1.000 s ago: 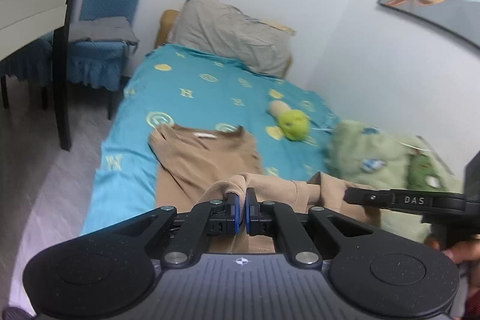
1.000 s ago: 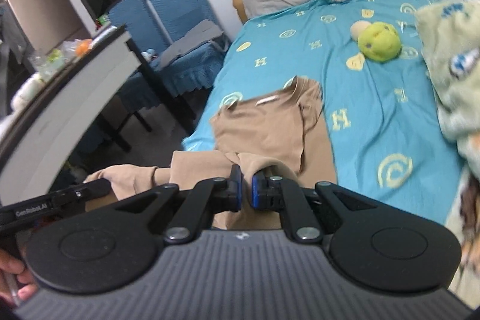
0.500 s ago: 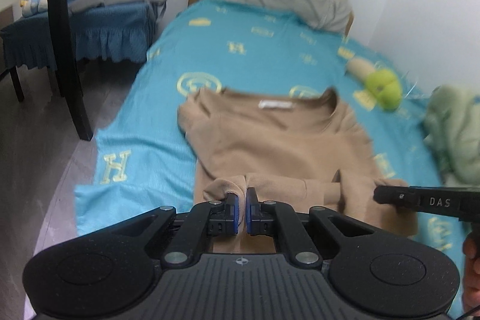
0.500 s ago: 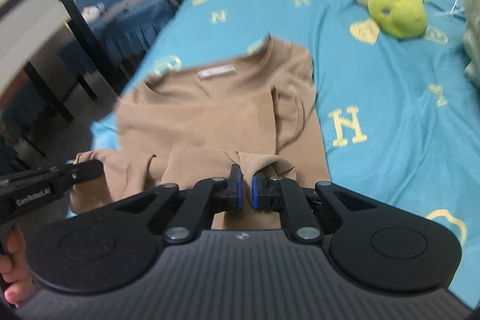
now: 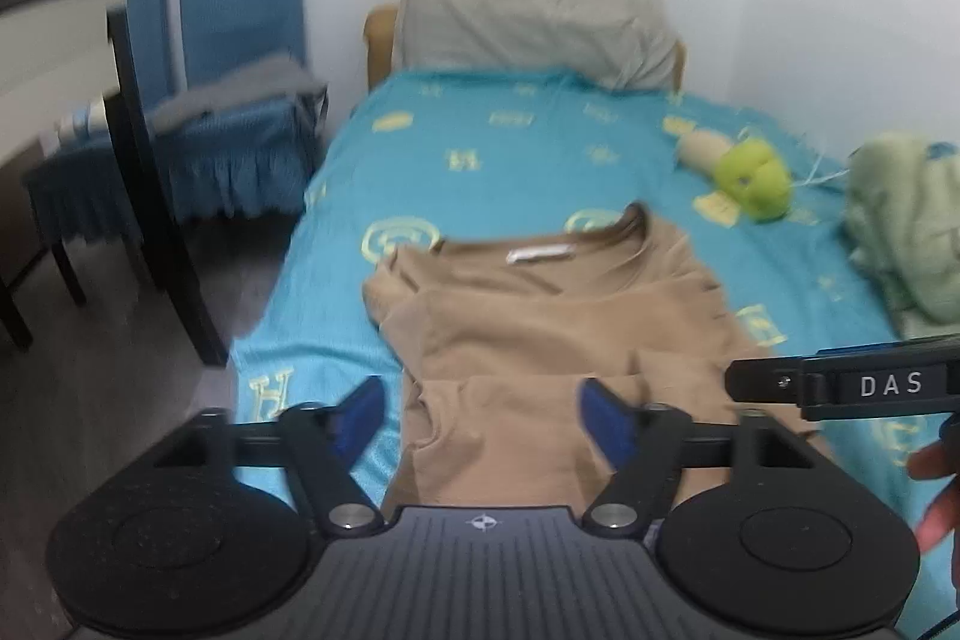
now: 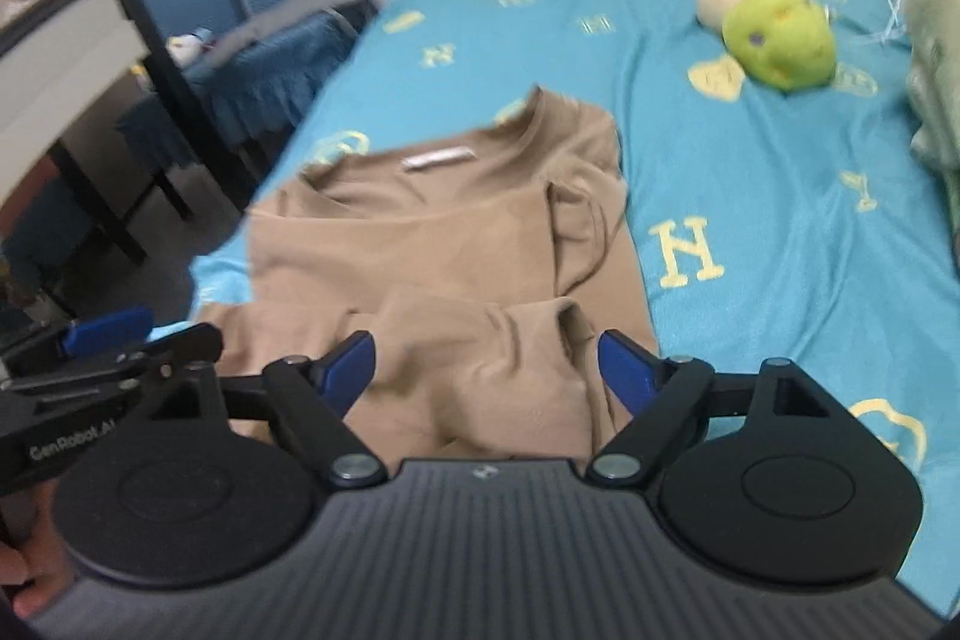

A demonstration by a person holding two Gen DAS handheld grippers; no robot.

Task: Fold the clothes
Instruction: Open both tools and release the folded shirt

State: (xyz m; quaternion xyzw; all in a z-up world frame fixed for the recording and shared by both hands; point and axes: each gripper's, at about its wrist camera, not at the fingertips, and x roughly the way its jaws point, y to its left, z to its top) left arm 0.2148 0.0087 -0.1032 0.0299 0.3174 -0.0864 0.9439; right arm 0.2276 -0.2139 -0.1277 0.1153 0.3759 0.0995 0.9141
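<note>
A tan long-sleeved shirt [image 5: 558, 334] lies on the blue bed sheet [image 5: 492, 172], collar and white label away from me, its lower part folded up over the body. It also shows in the right wrist view [image 6: 432, 244]. My left gripper [image 5: 480, 418] is open and empty just above the shirt's near folded edge. My right gripper [image 6: 486, 370] is open and empty over the same folded edge, further right. Each gripper's side shows in the other's view.
A grey pillow [image 5: 534, 22] lies at the head of the bed. A green plush toy [image 6: 780, 34] and a pale green blanket [image 5: 906, 220] lie on the right. Blue chairs [image 5: 234, 88] and a dark table leg [image 5: 162, 220] stand left of the bed.
Both grippers were shut on the shirt's folded fabric; they have opened and let it go. The fold now lies flat on the shirt, and both grippers have drawn back a little.
</note>
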